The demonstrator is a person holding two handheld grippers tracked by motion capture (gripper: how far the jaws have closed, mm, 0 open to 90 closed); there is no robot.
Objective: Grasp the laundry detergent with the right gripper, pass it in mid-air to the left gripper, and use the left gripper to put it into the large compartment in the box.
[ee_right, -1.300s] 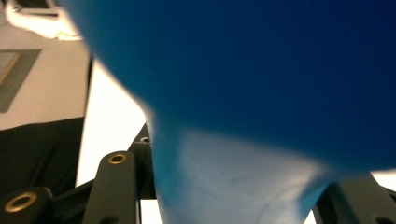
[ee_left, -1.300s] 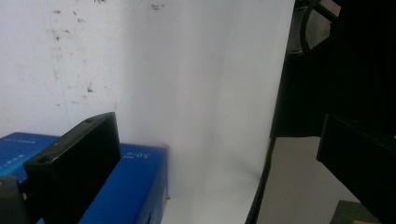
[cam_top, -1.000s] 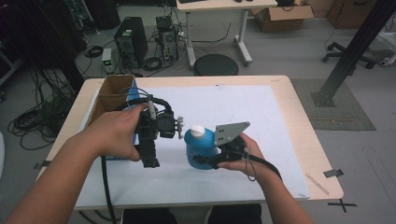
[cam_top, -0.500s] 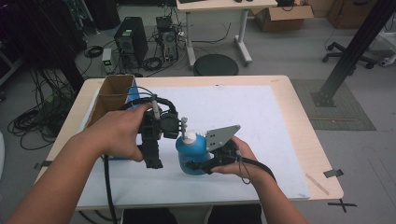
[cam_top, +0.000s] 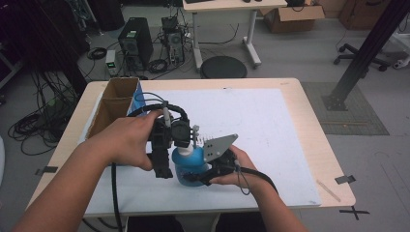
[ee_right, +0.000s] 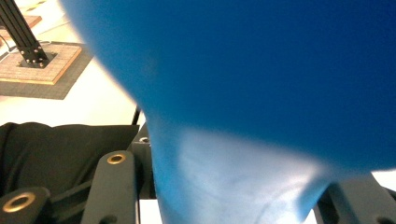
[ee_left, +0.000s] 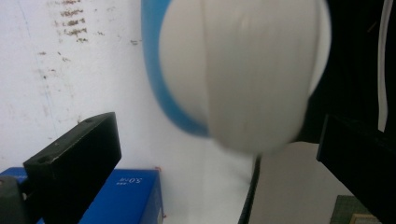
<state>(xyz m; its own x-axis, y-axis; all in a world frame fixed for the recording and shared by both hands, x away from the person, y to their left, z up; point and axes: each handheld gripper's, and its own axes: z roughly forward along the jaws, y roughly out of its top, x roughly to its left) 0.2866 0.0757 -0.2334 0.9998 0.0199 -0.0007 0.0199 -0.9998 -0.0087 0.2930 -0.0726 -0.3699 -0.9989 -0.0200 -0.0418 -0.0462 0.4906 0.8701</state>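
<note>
A blue bottle [cam_top: 186, 166] with a white cap [ee_left: 243, 70] stands on the white mat [cam_top: 261, 121] near the table's front. My right gripper [cam_top: 194, 178] is shut on the bottle's lower body, its grey plate [cam_top: 220, 147] tilted above the hand. In the right gripper view the blue bottle [ee_right: 243, 93] sits pressed between the jaws of the right gripper [ee_right: 233, 191]. My left gripper [cam_top: 186, 136] hovers at the bottle's top. In the left gripper view the blurred cap lies between the wide-open jaws of the left gripper [ee_left: 222, 133], with a gap on the left side.
An open cardboard box [cam_top: 116, 104] stands at the table's left edge, with a blue carton [ee_left: 123, 196] beside it. The left gripper's black cable [cam_top: 116, 193] hangs over the front edge. Beyond the table are a desk, computers and a round stool [cam_top: 223, 66].
The right gripper has carried the bottle leftward toward the left gripper. The cap, previously beside the left gripper, now sits between its jaws.
</note>
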